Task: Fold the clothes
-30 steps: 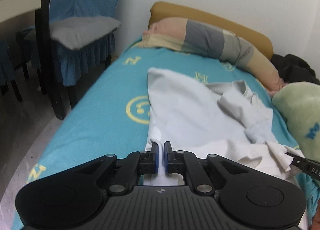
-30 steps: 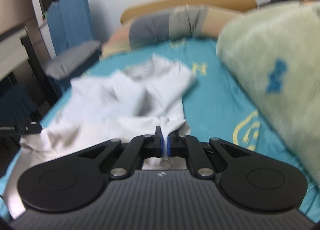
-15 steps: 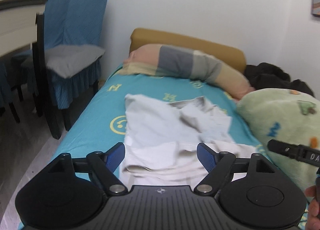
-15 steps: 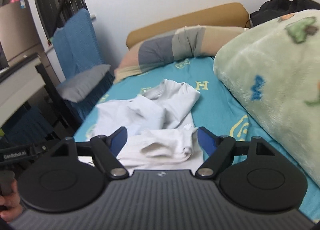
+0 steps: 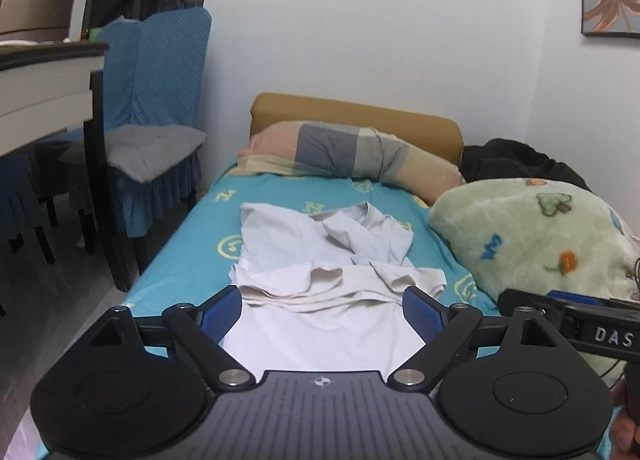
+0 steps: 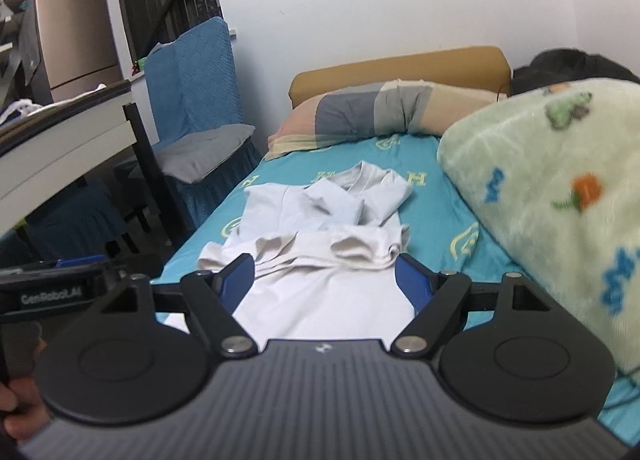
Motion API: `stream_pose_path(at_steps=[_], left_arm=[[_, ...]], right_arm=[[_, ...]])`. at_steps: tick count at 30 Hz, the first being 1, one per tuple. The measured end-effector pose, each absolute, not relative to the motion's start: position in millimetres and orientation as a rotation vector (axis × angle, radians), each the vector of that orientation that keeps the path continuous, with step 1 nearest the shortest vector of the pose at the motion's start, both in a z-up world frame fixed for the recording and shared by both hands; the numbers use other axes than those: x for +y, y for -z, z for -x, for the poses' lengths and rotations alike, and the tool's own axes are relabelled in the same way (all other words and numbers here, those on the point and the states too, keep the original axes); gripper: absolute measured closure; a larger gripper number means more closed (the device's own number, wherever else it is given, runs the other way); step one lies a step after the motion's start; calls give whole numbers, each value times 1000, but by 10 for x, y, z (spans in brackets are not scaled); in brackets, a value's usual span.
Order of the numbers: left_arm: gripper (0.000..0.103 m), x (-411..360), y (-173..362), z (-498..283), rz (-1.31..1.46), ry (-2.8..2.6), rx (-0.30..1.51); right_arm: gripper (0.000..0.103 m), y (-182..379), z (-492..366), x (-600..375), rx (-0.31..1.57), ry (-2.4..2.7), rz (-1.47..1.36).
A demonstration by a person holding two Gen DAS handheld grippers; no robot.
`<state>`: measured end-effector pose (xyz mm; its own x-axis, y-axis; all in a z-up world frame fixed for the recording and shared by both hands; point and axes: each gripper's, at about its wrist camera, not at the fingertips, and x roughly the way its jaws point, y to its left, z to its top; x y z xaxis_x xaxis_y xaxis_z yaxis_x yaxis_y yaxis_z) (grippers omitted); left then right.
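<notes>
- We are viewing the left gripper (image 5: 322,310) at the bottom centre of the left wrist frame; its jaws are standing wide apart and holding nothing, with the blue pads (image 5: 221,312) flanking the near part of the white garment (image 5: 320,272).
- We are viewing the right gripper (image 6: 324,280) at the bottom centre of the right wrist frame; its jaws are likewise spread wide and gripping nothing.
- The white garment is lying in the middle of the frame on the turquoise bed sheet (image 5: 192,248), with its near hem folded back into a rumpled band across the body and a sleeve and the collar bunched at the far end.
- A green fleece blanket (image 5: 532,244) is resting at the right of the frame, beside the garment.
- A patchwork pillow (image 5: 348,157) is lying across the upper centre, against the tan headboard (image 5: 356,115).
- A blue-covered chair (image 5: 156,107) with a grey cushion (image 5: 152,147) is standing at the left, beside the bed.
- The right gripper's body is showing at the lower right edge of the left wrist frame.
</notes>
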<state>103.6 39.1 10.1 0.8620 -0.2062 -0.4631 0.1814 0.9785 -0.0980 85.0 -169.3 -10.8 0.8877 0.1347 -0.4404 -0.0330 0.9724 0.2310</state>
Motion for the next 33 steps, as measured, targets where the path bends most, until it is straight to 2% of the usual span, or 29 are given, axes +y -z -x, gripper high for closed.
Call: stream_pose_path(at_steps=[19, 33], left_arm=[[11, 354, -8, -1193, 20, 208, 514], [10, 459, 109, -1299, 99, 211, 618]], right_arm=[[24, 165, -947, -1676, 447, -85, -205], [24, 169, -953, -1664, 453, -54, -175]])
